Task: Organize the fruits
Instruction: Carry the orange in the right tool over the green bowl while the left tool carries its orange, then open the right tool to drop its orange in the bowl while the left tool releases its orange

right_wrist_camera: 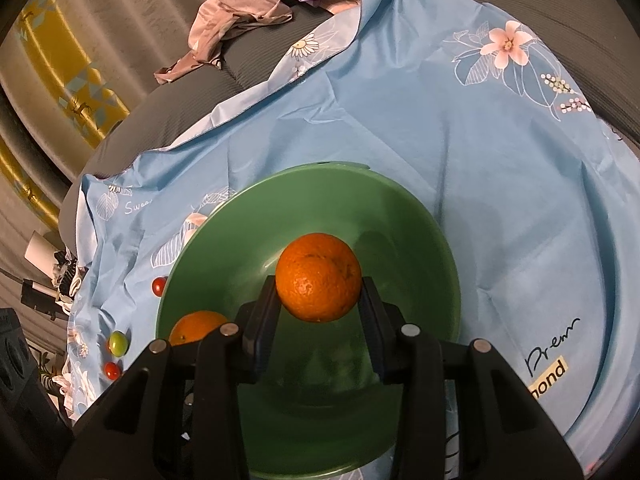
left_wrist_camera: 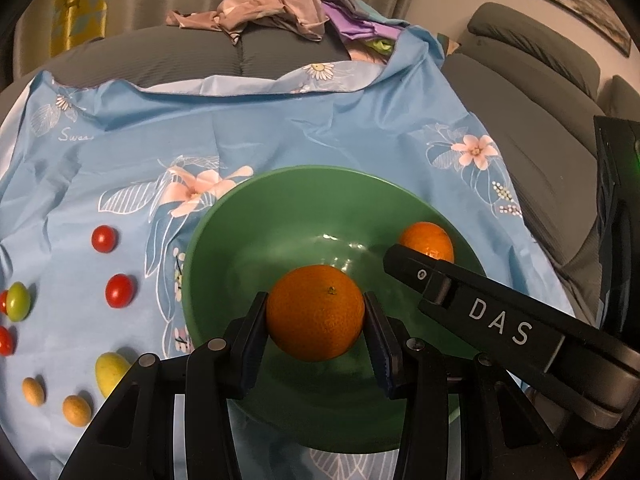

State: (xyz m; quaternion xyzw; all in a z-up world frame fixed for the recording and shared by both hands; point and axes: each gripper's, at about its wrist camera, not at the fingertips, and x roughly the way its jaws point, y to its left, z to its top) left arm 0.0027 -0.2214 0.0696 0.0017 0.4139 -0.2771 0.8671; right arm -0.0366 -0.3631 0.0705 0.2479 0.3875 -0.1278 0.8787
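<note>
A green bowl (left_wrist_camera: 256, 248) sits on a blue floral cloth (left_wrist_camera: 320, 140); it also shows in the right wrist view (right_wrist_camera: 400, 224). My left gripper (left_wrist_camera: 316, 320) is shut on an orange (left_wrist_camera: 315, 312) and holds it over the bowl. My right gripper (right_wrist_camera: 320, 304) is shut on another orange (right_wrist_camera: 319, 276), also over the bowl. That orange (left_wrist_camera: 426, 240) and the right gripper's finger (left_wrist_camera: 480, 312) show in the left wrist view. The left gripper's orange (right_wrist_camera: 196, 326) shows at the bowl's left side in the right wrist view.
Left of the bowl lie small fruits on the cloth: red tomatoes (left_wrist_camera: 104, 239) (left_wrist_camera: 119, 290), a green one (left_wrist_camera: 18, 301), a yellow one (left_wrist_camera: 111, 372) and tan ones (left_wrist_camera: 76, 410). Clothes (left_wrist_camera: 264, 4) are heaped on the grey sofa (left_wrist_camera: 540, 120) behind.
</note>
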